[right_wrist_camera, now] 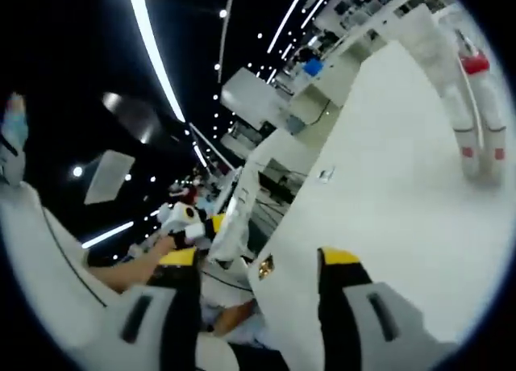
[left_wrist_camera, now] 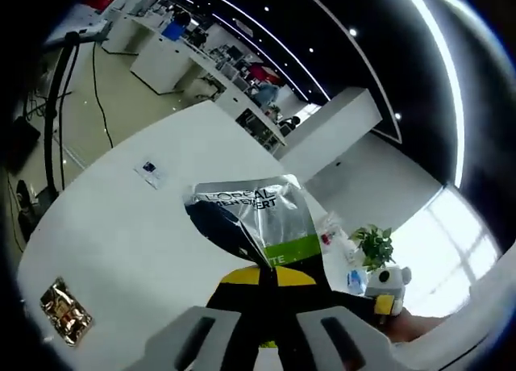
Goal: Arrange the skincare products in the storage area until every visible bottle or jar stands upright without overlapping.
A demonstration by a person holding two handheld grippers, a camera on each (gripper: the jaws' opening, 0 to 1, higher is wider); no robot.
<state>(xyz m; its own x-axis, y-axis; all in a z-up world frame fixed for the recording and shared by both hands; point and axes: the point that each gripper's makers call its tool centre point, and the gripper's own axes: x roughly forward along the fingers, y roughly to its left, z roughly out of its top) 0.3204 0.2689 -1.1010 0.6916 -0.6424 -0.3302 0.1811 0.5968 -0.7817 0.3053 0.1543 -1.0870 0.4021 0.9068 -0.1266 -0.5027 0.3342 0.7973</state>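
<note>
— Gripping anything, those left tongs [left_wrist_camera: 270, 278]?
— Yes, clamped on a silver sachet [left_wrist_camera: 256, 218], lifted above the white counter [left_wrist_camera: 121, 226]. A small gold packet [left_wrist_camera: 64, 310] lies on the counter, well to their left.
— And the right tongs [right_wrist_camera: 262, 266]?
— Jaws apart, holding nothing. Two white tubes [right_wrist_camera: 463, 89] with red marks lie far ahead to their right on the counter.

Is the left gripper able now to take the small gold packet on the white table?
Probably not yet: the left gripper is shut on a silver sachet. The gold packet lies free on the table.
</note>
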